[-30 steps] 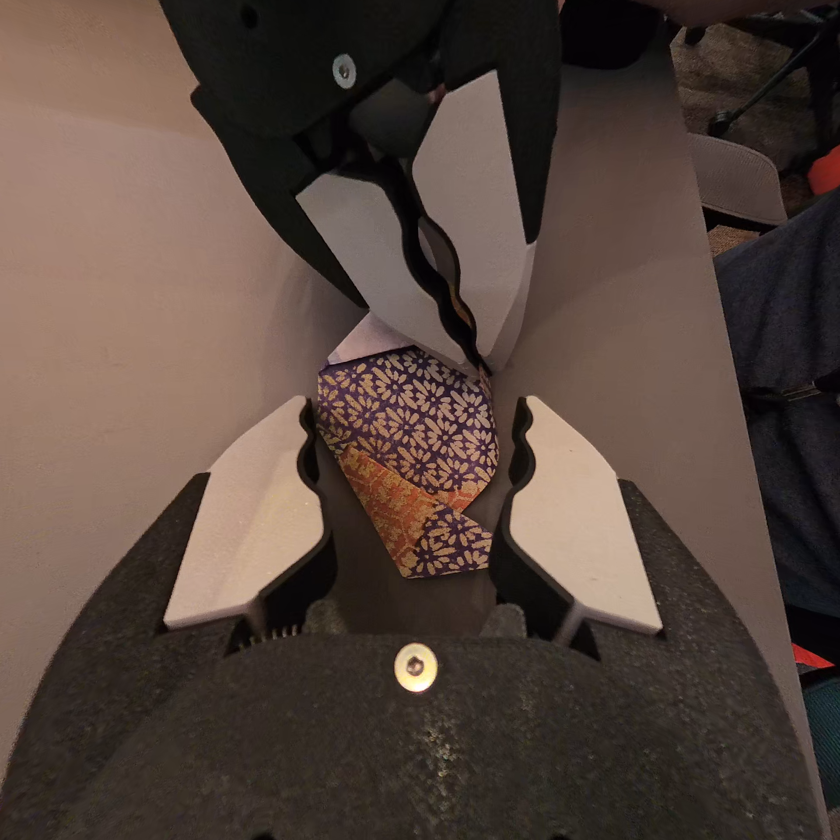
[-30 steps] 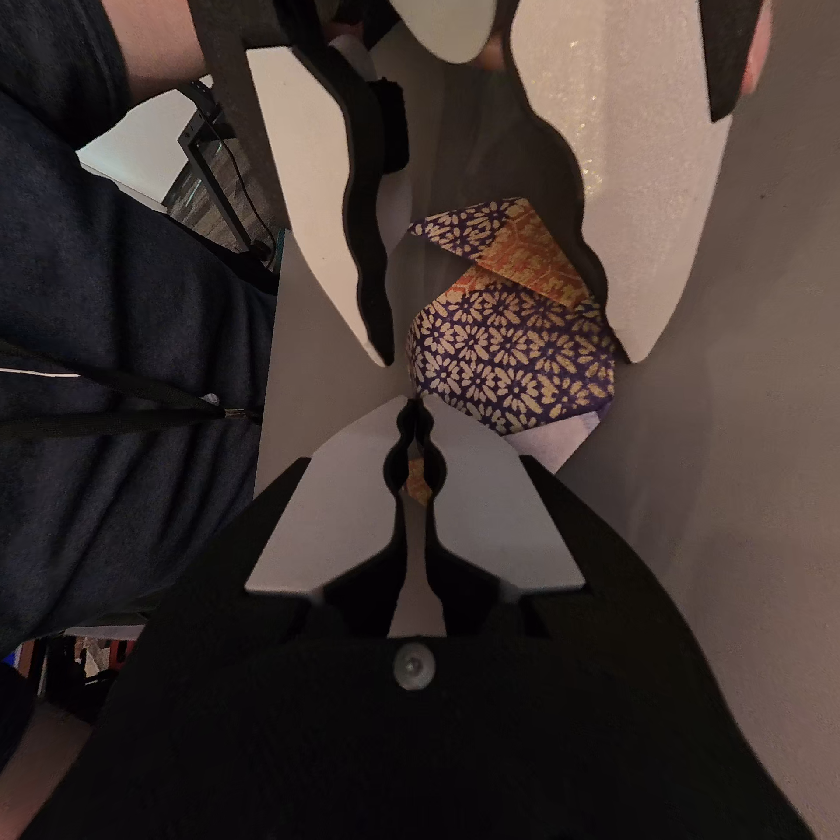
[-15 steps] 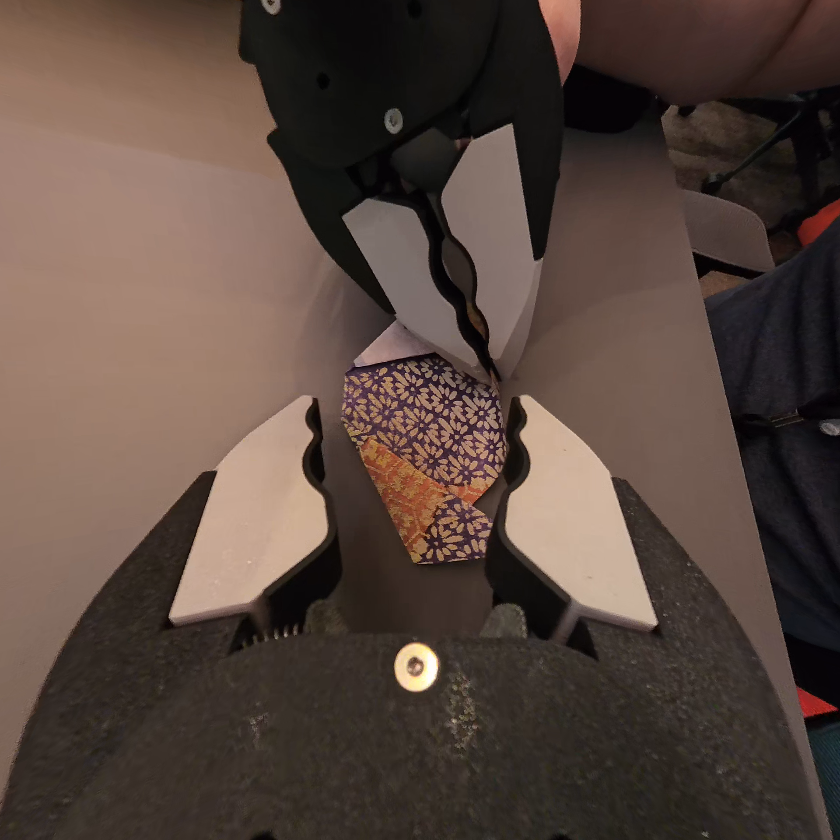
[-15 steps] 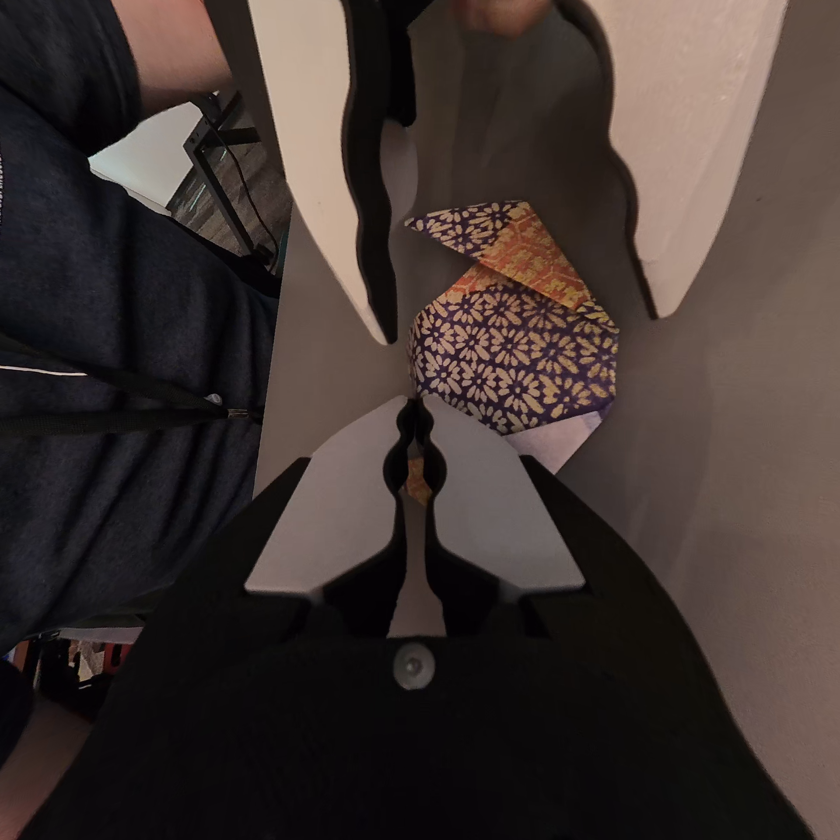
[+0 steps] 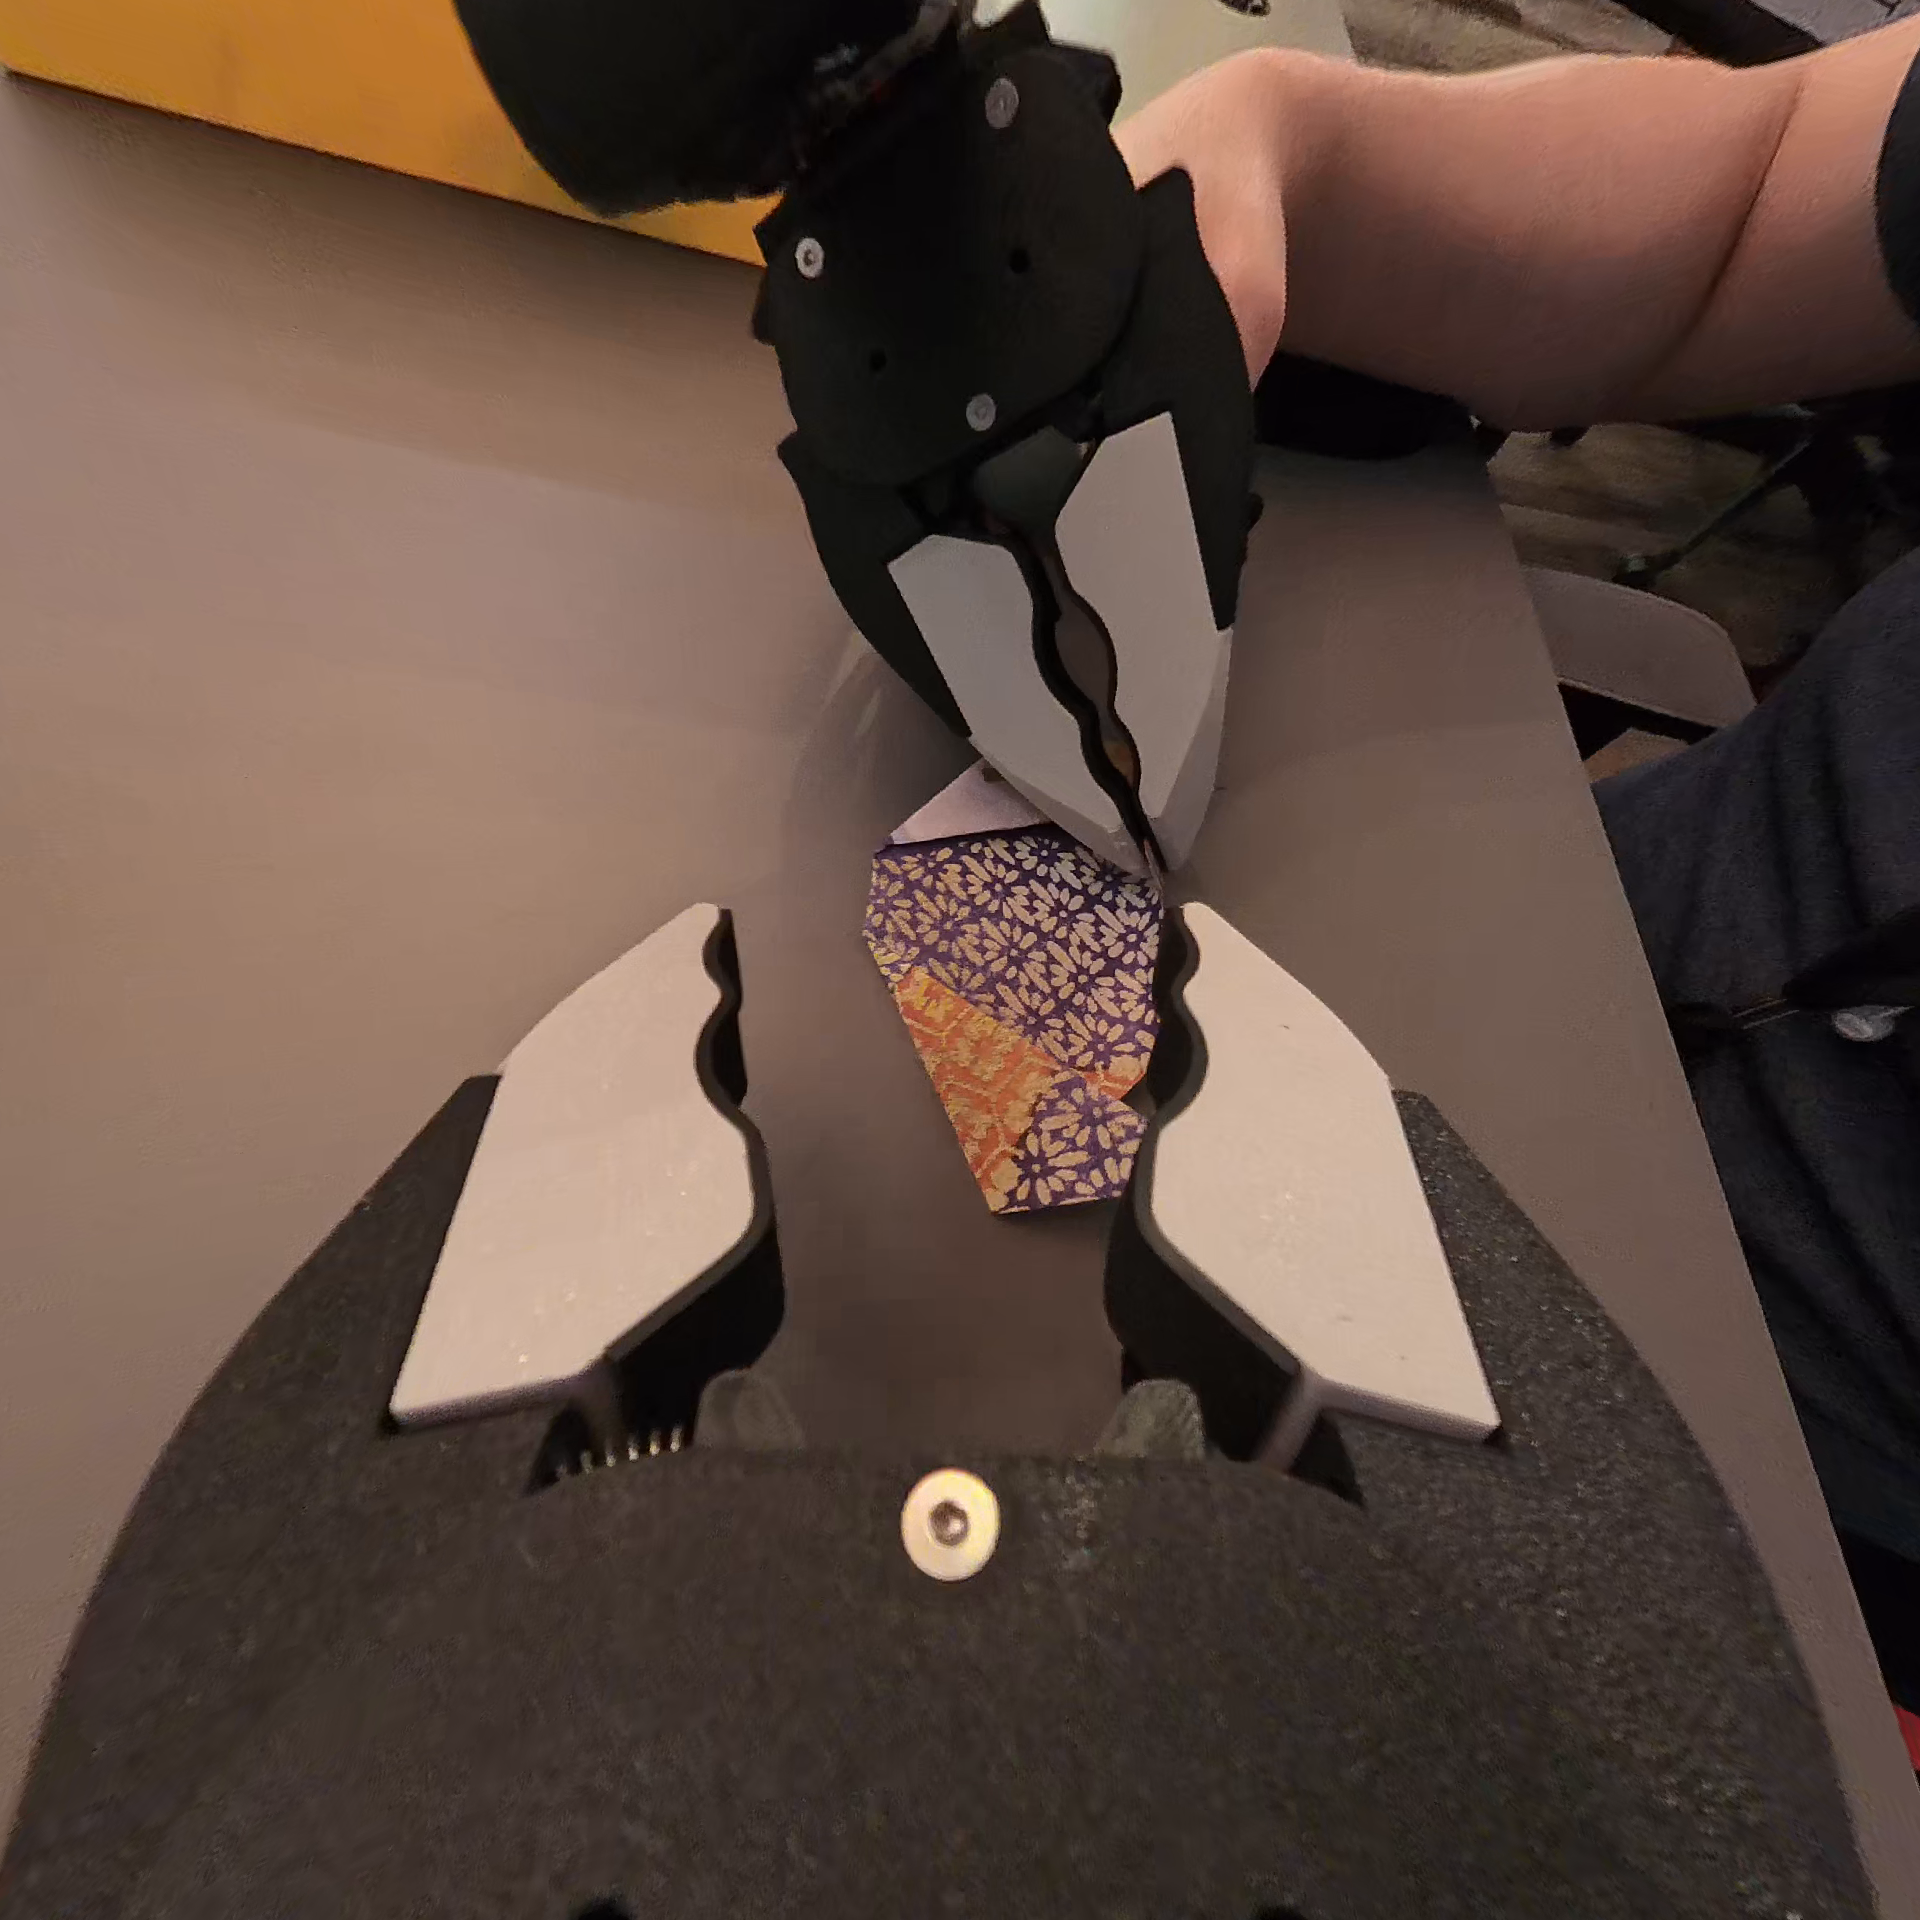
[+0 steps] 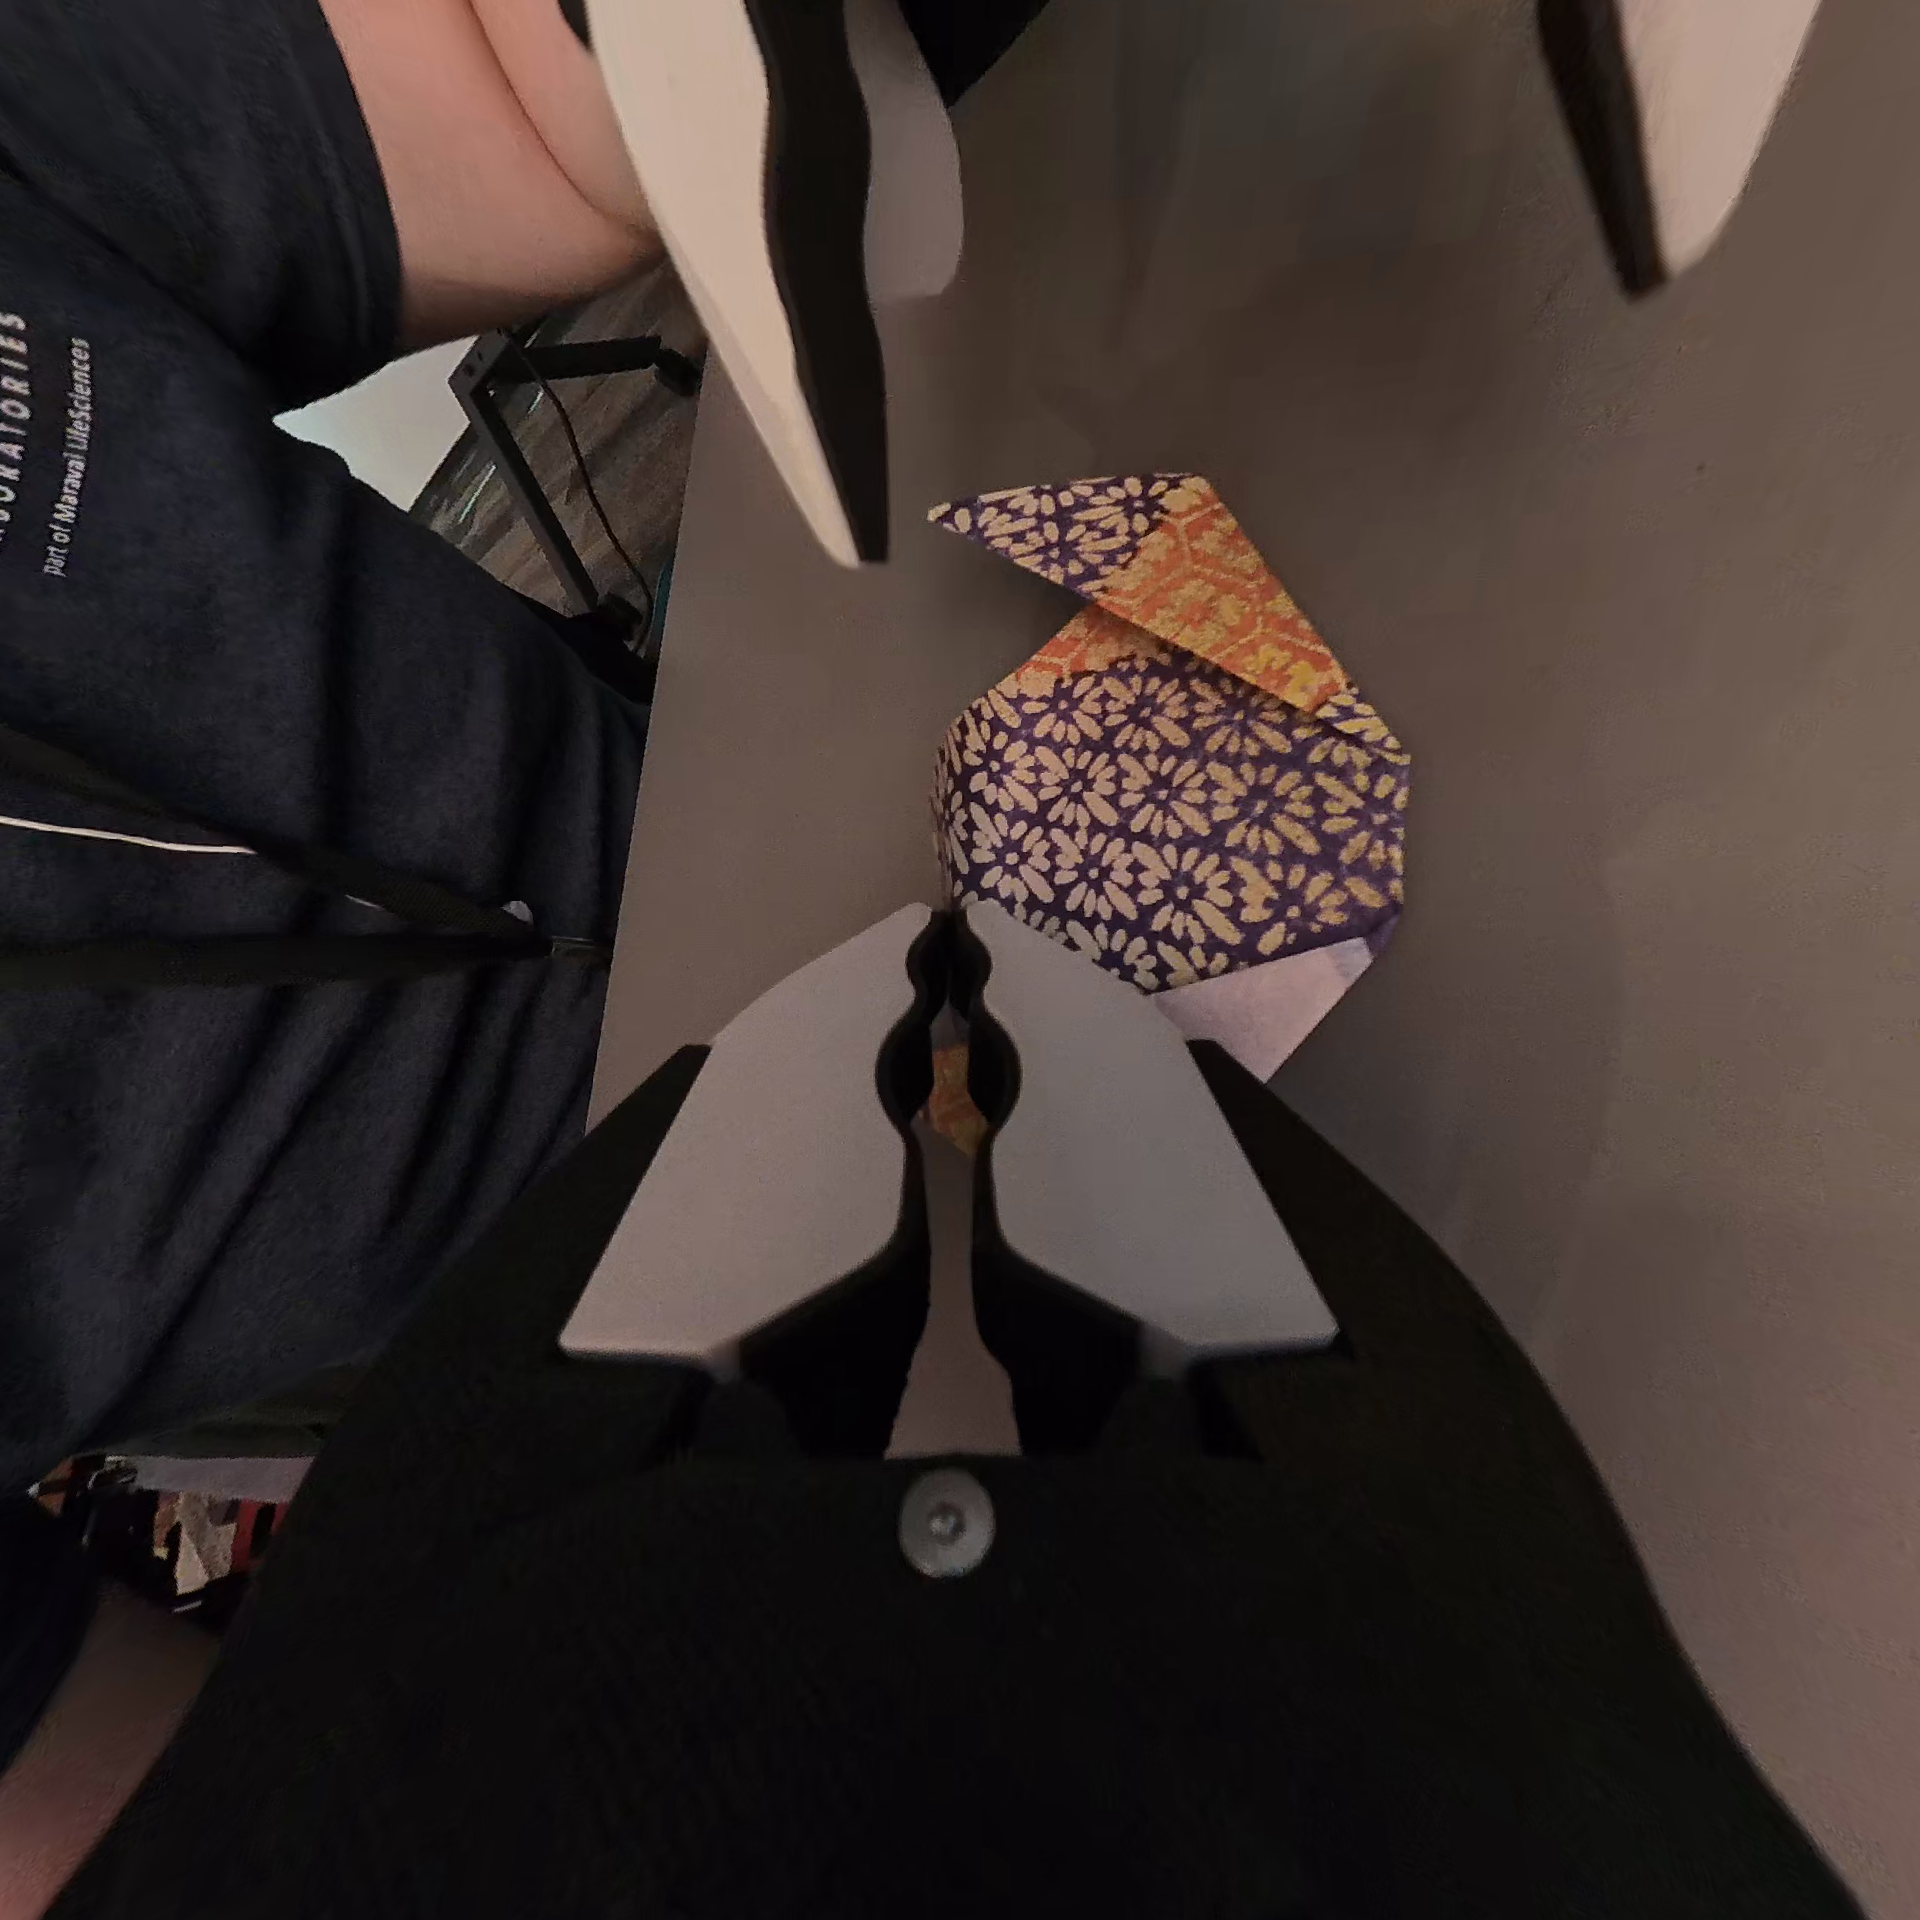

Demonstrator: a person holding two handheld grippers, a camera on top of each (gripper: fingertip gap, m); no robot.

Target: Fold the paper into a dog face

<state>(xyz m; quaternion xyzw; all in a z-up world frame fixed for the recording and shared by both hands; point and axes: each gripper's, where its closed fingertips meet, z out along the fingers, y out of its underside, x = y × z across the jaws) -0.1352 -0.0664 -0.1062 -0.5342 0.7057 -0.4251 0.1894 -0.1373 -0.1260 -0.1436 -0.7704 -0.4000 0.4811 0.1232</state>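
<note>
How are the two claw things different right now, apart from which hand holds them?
The left gripper has its jaws spread wide, while the right gripper is shut, pinching a corner of the folded paper. The left gripper holds nothing and is off the paper's near end; the right one's tips meet the sheet at the grey table. Both share black bodies and pale wavy-edged fingers.
</note>
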